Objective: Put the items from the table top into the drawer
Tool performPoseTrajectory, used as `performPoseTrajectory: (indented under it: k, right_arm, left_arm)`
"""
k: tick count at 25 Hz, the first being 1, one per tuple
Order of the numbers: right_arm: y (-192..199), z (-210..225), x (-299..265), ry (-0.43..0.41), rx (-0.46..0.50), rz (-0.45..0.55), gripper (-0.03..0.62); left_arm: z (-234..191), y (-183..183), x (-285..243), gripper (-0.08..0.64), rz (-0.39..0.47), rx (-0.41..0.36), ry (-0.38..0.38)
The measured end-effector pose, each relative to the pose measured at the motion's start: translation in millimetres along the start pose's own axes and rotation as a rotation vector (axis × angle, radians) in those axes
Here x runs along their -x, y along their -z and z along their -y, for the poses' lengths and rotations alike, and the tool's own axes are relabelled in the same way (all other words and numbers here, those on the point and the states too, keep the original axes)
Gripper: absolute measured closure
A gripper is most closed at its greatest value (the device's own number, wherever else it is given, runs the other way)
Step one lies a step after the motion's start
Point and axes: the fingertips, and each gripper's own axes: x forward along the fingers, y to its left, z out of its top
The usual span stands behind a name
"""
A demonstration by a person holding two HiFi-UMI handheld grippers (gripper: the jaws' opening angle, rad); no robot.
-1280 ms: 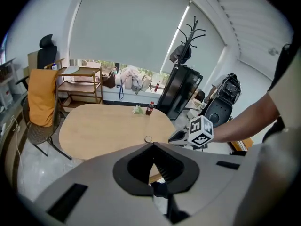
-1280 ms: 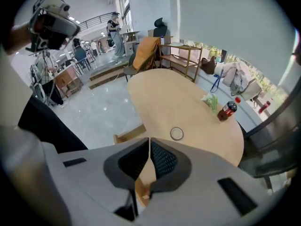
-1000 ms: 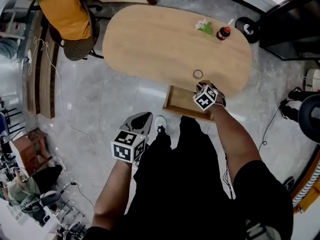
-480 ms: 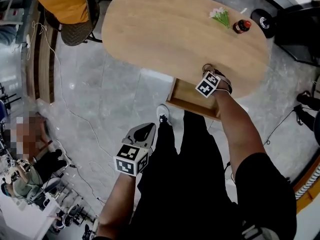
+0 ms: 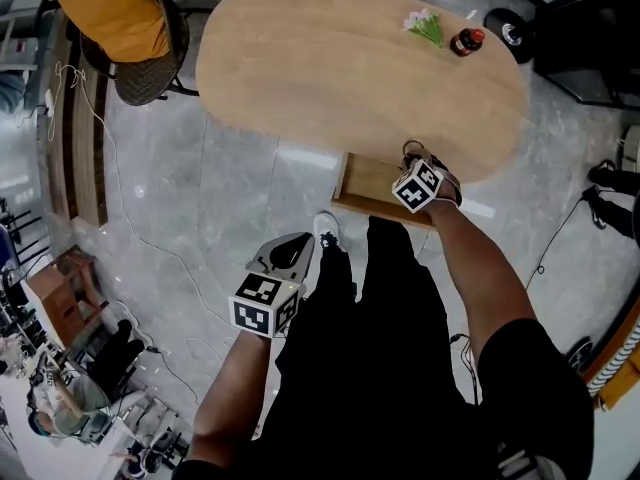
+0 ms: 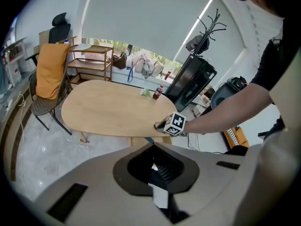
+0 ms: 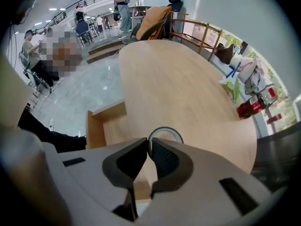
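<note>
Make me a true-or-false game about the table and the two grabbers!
1. The drawer under the table is open. True.
2. The right gripper is empty. False: its jaws pinch the rim of a ring at the table's edge.
3. The red bottle lies in the drawer. False: it stands on the table's far end, beside the flowers.
4. The left gripper hangs over the floor, away from the table. True.
</note>
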Motion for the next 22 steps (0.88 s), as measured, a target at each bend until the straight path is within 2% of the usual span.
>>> performPoseTrajectory:
  k: [5,8,13,22]
  right_arm:
    - [51.3,-81.3,-2.8,-0.075,0.081,-0.068,0.563]
    - [66.1,-108.3,-22.9,-0.099,0.069,-0.095,0.563]
    - [68.8,-118.4,-69.7,-0.085,0.045,-0.104,0.563]
    - [62.6,-122.1,-139.6,-0.054,0.152,-0.124,0.563]
  left_arm:
    - [3.9,9.5,-1.3,0.56,-0.013,-0.052,0.051]
    - [2.8,22.2,-2.5,0.56,-0.025,-0.056,0.064]
    - [4.6,43.1,-11.1,0.56,-0.051,-0.038,0.069]
    - [-10.1,54.9,-28.5,0.56,-0.07,-0.025,0.051]
